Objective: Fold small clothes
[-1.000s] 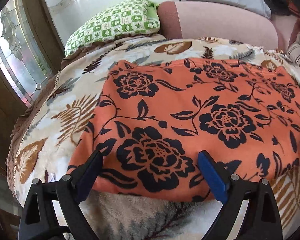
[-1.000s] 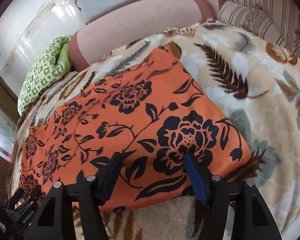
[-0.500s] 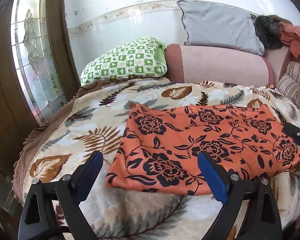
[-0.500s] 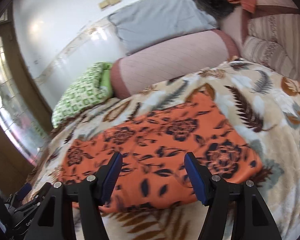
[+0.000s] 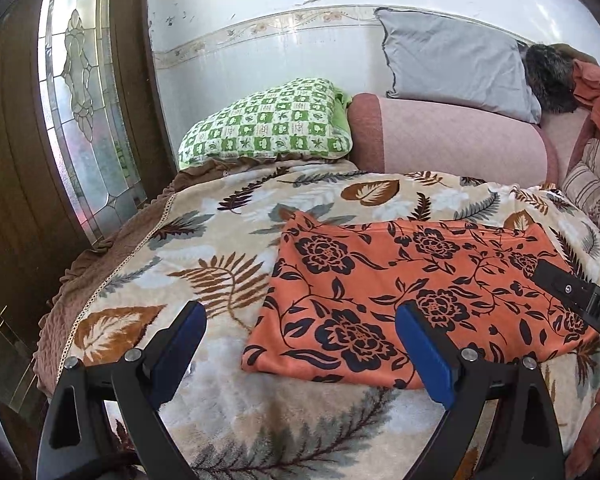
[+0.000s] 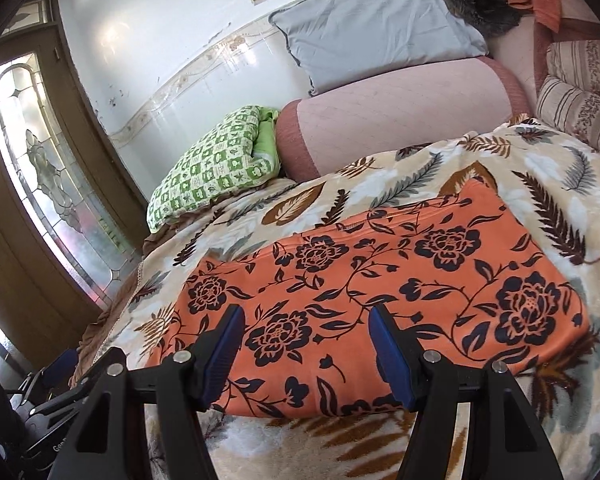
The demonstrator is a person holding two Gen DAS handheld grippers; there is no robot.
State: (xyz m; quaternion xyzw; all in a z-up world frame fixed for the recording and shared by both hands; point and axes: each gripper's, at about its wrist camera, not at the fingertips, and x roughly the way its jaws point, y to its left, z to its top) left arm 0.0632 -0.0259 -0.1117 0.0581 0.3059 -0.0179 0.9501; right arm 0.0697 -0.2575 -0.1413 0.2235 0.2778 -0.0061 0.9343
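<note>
An orange garment with black flowers lies folded flat on a leaf-patterned blanket; it also shows in the right wrist view. My left gripper is open and empty, held above the blanket off the garment's near left corner. My right gripper is open and empty, above the garment's near edge. The right gripper's body shows at the right of the left wrist view. The left gripper shows at the lower left of the right wrist view.
A green checked pillow, a pink bolster and a grey pillow lie at the back by the wall. A striped cushion is at the right. A glass door stands left of the bed.
Both grippers have pulled back and risen from the garment's near edge. The garment lies where it was, now seen whole from farther off.
</note>
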